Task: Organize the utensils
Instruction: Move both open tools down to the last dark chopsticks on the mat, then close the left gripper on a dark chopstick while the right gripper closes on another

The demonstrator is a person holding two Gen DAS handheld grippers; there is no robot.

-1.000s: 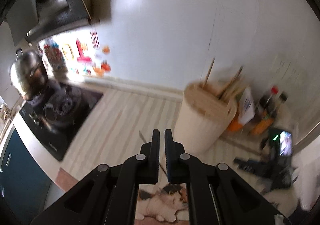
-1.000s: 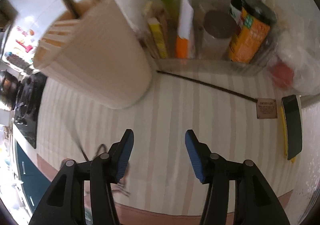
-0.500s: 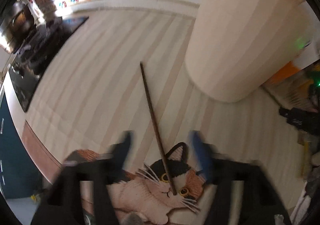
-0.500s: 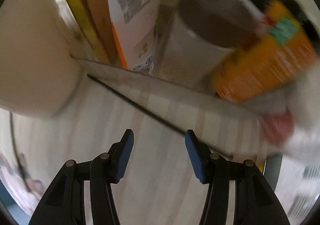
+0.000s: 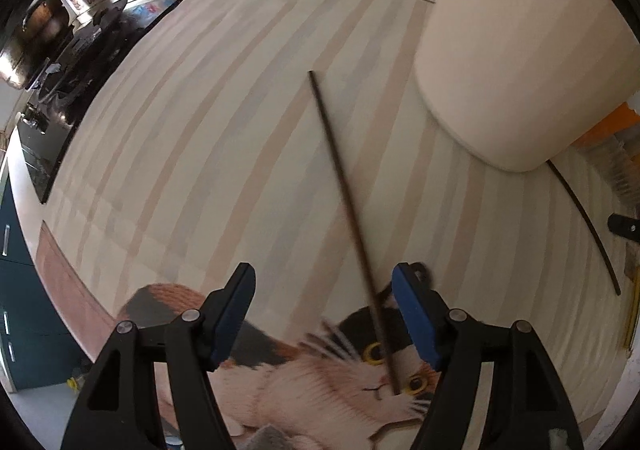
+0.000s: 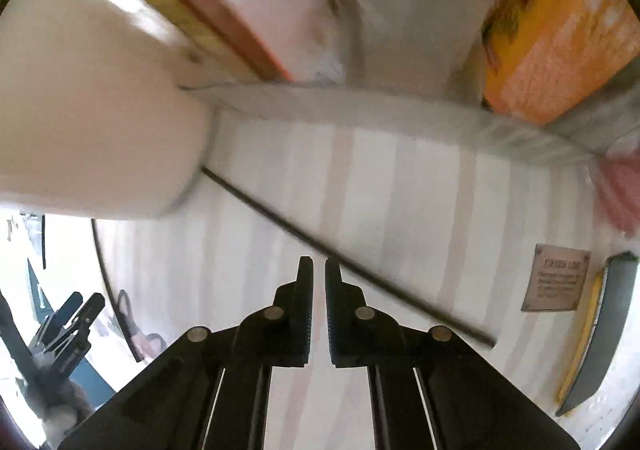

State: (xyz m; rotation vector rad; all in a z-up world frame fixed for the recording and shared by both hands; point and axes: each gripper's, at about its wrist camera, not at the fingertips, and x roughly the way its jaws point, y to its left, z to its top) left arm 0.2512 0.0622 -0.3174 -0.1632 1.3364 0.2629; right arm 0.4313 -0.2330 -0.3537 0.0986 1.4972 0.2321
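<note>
A dark chopstick point(image 5: 340, 177) lies on the striped cloth, its near end on a cat-print mat point(image 5: 320, 382). My left gripper point(image 5: 324, 310) is open just above it, and the stick runs between the fingers close to the right pad point(image 5: 412, 314), untouched. A second dark chopstick point(image 6: 280, 215) lies slanted beside the cream utensil holder point(image 6: 80, 109). My right gripper point(image 6: 319, 274) is shut, its jaws closing to a thin slit with only cloth showing in it. That stick passes just beyond the tips and under the right finger. The holder point(image 5: 500, 69) stands at the upper right of the left wrist view.
A clear bin point(image 6: 400, 117) with packets and an orange box point(image 6: 560, 49) stands behind the second chopstick. A dark flat device point(image 6: 600, 330) and a small label point(image 6: 556, 278) lie to the right. A black stove point(image 5: 60, 89) is at far left, past the counter edge.
The left gripper dropped from facing the wall to just above the first chopstick and opened wide. The right gripper came down over the second chopstick and its jaws closed.
</note>
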